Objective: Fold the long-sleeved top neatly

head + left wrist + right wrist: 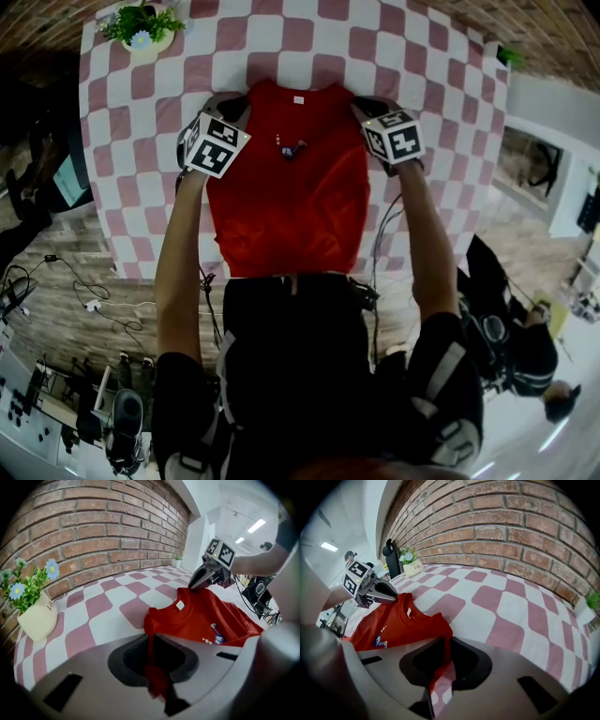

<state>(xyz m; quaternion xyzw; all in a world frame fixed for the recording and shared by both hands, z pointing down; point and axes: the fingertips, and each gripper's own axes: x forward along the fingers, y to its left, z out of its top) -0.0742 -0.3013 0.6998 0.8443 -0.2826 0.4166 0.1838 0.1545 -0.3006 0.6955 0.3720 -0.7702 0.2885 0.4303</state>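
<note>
The chest print [216, 638] on the red top [286, 202] is too small to read, partly behind the left claw [157, 670].

Table [450, 112]: standing against a brick wall [93, 531], carrying everything listed below.
Cloth [141, 169]: covering the whole tabletop in pink and white checks, hanging down over the near edge.
Red top [291, 202]: lying front up along the middle of the cloth, collar pointing towards the wall, hem reaching the near edge.
Flower pot [142, 30]: standing upright at the far left corner, holding blue flowers and green leaves, keeping well apart from the red top.
Small plant [509, 56]: sitting at the far right corner beside the wall, showing too small for detail.
</note>
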